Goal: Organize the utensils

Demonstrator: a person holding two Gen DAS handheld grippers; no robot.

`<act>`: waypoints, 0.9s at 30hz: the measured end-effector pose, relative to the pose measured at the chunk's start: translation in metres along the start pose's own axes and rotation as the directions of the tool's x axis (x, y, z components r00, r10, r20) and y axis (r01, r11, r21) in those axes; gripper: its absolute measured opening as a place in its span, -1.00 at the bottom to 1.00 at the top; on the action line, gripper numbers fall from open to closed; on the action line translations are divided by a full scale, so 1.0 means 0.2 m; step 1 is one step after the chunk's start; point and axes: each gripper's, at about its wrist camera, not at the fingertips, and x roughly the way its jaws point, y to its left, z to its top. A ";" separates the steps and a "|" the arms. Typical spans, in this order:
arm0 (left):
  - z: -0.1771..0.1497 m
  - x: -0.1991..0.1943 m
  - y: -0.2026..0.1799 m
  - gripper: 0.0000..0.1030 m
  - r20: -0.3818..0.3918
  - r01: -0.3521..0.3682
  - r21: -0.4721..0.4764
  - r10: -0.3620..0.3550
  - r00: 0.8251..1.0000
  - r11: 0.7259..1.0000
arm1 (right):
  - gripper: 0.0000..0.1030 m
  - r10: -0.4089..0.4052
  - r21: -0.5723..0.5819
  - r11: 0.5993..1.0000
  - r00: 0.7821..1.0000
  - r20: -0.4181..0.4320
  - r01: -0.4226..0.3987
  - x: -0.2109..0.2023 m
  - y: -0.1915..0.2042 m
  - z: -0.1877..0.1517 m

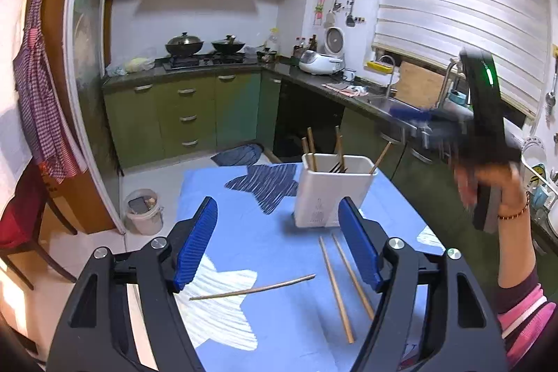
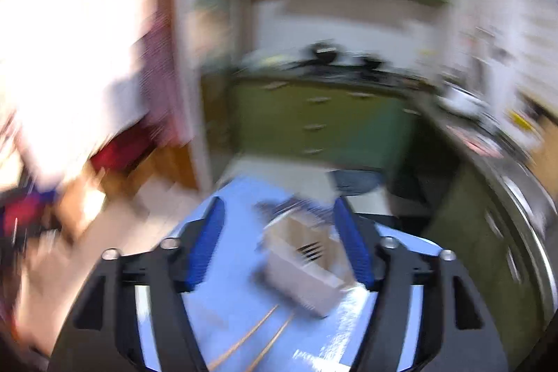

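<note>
now both tongs (image 1: 277,241) (image 2: 279,241) agape, empty

No readable text, label or number anywhere; marking on white utensil holder (image 1: 326,194) too small to make out

A white rectangular holder (image 1: 329,197) is placed upright on the blue cloth, at about 12 o'clock from the loose chopsticks. Several wooden chopsticks (image 1: 310,149) and dark fork tines (image 1: 337,167) are seen standing inside it. Two chopsticks (image 1: 345,285) are laid nearly parallel at 6 o'clock of the holder. One more chopstick (image 1: 253,287) is laid across at 7 o'clock, apart from the pair.
</note>
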 end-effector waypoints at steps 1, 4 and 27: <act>0.00 -0.02 0.01 0.32 0.000 -0.008 -0.006 0.008 1.000 1.000 | 0.21 0.024 -0.051 0.998 0.999 -0.031 -0.026 0.06 0.06 -0.03; 0.00 -0.09 0.04 0.33 0.016 -0.048 -0.012 0.048 0.999 0.999 | -0.33 0.143 -0.180 0.967 0.969 -0.202 -0.181 0.35 0.27 -0.15; -0.04 -0.12 0.12 0.33 -0.048 -0.150 0.014 0.151 0.987 0.989 | -0.69 0.176 -0.442 0.708 0.744 -0.644 -0.550 1.47 1.07 -0.32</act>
